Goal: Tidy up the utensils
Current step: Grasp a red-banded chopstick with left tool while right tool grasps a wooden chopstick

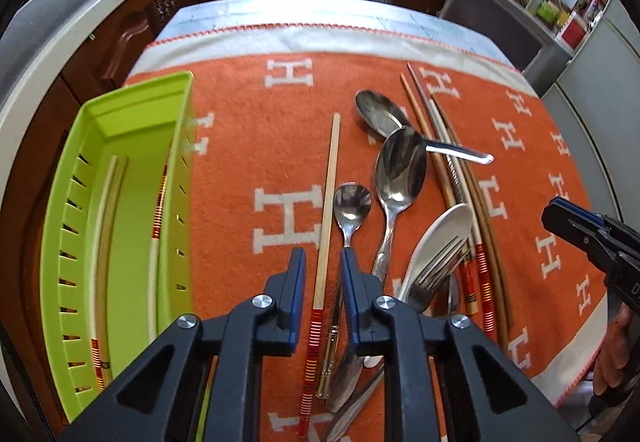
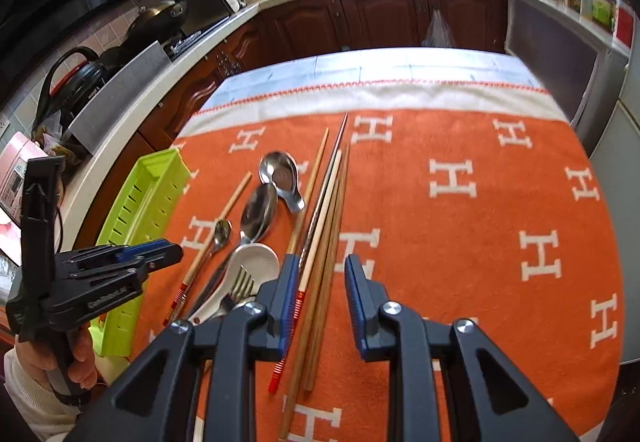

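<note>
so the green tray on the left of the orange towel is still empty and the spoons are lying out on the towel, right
Not quite. The green tray is not empty: the left wrist view shows pale chopsticks with red-banded ends already lying in it. The rest holds: the tray sits at the left of the orange towel, and the spoons lie out on the towel.

Both handheld grippers share 1 build: matte black plastic frames with triangular cut-outs, round silver screw heads at the pivots, and 2 fingers faced with ribbed blue pads. The left gripper (image 2: 154, 250) carries pale embossed lettering along its side and a black pistol-style handle. The hand (image 2: 78, 356) on that handle wears a cream knitted sleeve (image 2: 30, 398). The right gripper (image 2: 322, 274) matches it.
</note>
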`<state>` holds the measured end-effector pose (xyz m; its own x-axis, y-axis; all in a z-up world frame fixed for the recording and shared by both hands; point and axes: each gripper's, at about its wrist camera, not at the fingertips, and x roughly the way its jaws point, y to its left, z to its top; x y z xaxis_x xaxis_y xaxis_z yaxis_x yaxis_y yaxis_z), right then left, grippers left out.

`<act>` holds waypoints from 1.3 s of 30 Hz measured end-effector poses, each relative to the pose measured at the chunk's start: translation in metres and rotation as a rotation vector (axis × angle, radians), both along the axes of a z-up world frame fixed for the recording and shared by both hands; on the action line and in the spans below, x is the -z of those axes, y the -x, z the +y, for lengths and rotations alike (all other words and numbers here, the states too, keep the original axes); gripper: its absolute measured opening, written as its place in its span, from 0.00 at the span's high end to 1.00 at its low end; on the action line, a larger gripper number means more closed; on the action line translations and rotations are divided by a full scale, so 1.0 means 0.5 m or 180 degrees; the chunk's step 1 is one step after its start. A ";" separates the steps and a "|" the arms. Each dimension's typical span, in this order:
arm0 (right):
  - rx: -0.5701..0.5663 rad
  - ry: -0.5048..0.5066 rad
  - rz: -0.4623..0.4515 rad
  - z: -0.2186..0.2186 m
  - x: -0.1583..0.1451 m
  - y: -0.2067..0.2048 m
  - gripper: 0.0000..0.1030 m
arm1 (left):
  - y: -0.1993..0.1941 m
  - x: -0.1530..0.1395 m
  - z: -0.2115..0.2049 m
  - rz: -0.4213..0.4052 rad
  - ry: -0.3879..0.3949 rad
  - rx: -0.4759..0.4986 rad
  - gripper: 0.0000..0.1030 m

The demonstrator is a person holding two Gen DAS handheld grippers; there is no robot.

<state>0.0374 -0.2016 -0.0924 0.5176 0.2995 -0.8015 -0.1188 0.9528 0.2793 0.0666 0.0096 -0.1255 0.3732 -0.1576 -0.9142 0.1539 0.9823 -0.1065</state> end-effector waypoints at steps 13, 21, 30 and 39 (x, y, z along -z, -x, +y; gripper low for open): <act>-0.0004 -0.0017 0.0182 -0.002 0.057 -0.008 0.77 | -0.015 0.046 -0.013 0.0013 -0.0193 0.0015 0.84; 0.0043 -0.0028 0.0311 0.004 0.083 -0.020 0.77 | -0.008 0.045 -0.031 -0.0191 -0.0271 0.0037 0.78; 0.0122 0.0170 0.0367 0.022 0.093 -0.032 0.77 | -0.006 0.044 -0.021 -0.0206 -0.0234 -0.0073 0.91; 0.0083 0.0765 0.0243 0.081 0.095 -0.046 0.76 | -0.001 0.045 -0.015 -0.0241 -0.0190 -0.0151 0.91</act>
